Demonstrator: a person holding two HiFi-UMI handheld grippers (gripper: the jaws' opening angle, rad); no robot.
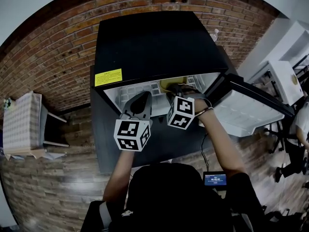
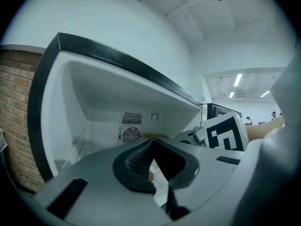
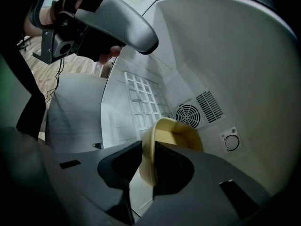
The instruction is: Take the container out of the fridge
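Note:
A pale yellow container (image 3: 178,133) stands inside the open black fridge (image 1: 154,42), near its white back wall. My right gripper (image 3: 148,149) reaches into the fridge, and its jaws pinch the container's near rim. In the head view the right gripper (image 1: 176,90) is at the fridge mouth, right beside the container (image 1: 170,84). My left gripper (image 2: 151,141) hovers at the fridge opening to the left, jaws closed tip to tip on nothing. It shows in the head view as the left gripper (image 1: 144,95), clear of the container.
The fridge door (image 1: 244,111) hangs open to the right. A fan grille (image 3: 188,113) and a dial (image 3: 232,142) sit on the back wall, and a white wire shelf (image 3: 141,102) is in the fridge. Behind is a brick wall (image 1: 53,57), with a white cabinet (image 1: 21,124) to the left.

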